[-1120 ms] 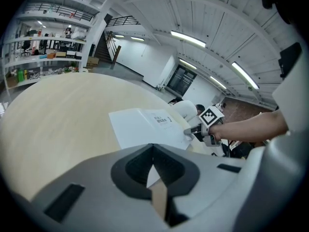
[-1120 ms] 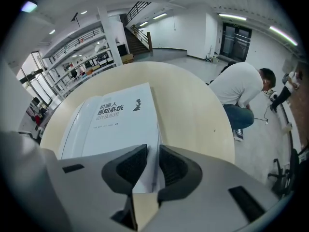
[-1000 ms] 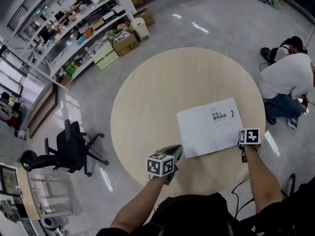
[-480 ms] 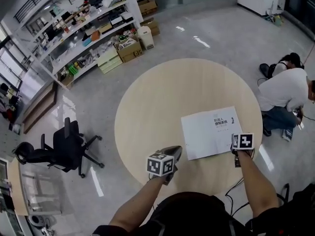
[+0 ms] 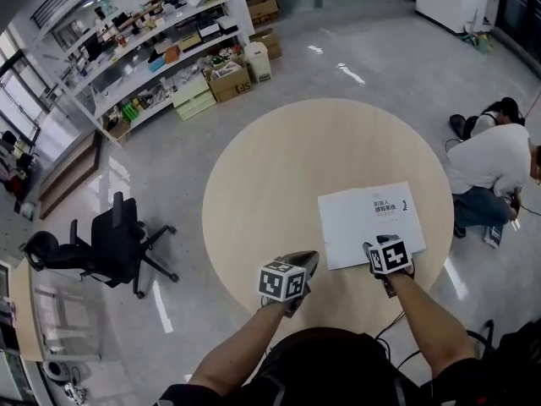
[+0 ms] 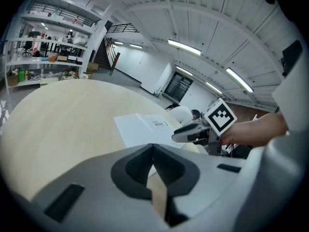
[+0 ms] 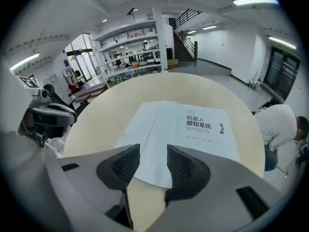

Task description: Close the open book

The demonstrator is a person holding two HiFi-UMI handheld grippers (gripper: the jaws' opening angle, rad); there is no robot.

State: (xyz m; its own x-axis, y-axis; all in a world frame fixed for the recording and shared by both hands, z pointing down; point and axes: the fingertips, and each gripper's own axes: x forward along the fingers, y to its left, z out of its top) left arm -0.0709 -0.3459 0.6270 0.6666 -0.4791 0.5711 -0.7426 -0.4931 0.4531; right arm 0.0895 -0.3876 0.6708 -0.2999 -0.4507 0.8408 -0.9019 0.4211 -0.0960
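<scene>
A white book (image 5: 372, 223) lies flat and closed on the round wooden table (image 5: 287, 167), cover up, with dark print near its right edge. My right gripper (image 5: 376, 245) hovers over the book's near edge. In the right gripper view its jaws (image 7: 153, 161) stand apart, have just been opening, and frame the book's (image 7: 188, 129) near corner without pressing on it. My left gripper (image 5: 304, 260) is left of the book over bare table, its jaws (image 6: 153, 151) closed together with nothing in them. The left gripper view also shows the book (image 6: 145, 127) and the right gripper (image 6: 186, 133).
A person (image 5: 494, 163) crouches on the floor past the table's right rim. A black office chair (image 5: 118, 244) stands to the left. Shelves (image 5: 152, 32) with boxes line the far left wall. The table's near edge is close behind both grippers.
My right gripper has moved left along the book's near edge, from the right corner toward its middle, and rolled. The left gripper has hardly moved. The book lies as before.
</scene>
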